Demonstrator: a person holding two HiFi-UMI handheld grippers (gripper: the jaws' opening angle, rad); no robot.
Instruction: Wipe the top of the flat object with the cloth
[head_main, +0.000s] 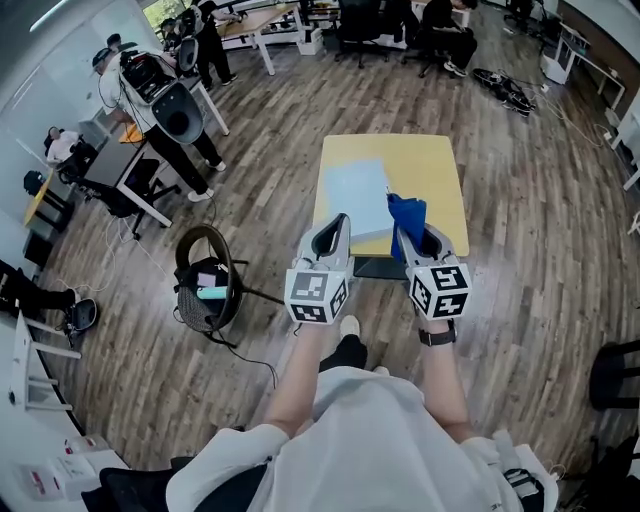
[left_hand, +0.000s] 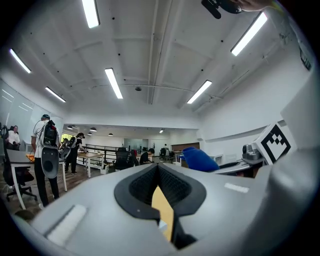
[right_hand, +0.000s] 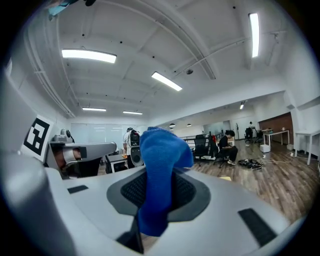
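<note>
The right gripper's (head_main: 409, 233) fingers clamp the blue cloth (head_main: 407, 212) over the yellow desk (head_main: 440, 160). The left gripper's (head_main: 340, 226) fingers are together beside the pale flat object (head_main: 357, 195).

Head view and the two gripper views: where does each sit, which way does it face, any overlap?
Head view: on the person's head, steeply down at the yellow table and flat object; shows forearms, left gripper, right gripper.
Left gripper view: on the left gripper, facing out across the office; jaws shut, empty.
Right gripper view: on the right gripper, facing likewise; jaws clamp the blue cloth.
Shared: all three show the blue cloth; each gripper view catches the other gripper.
</note>
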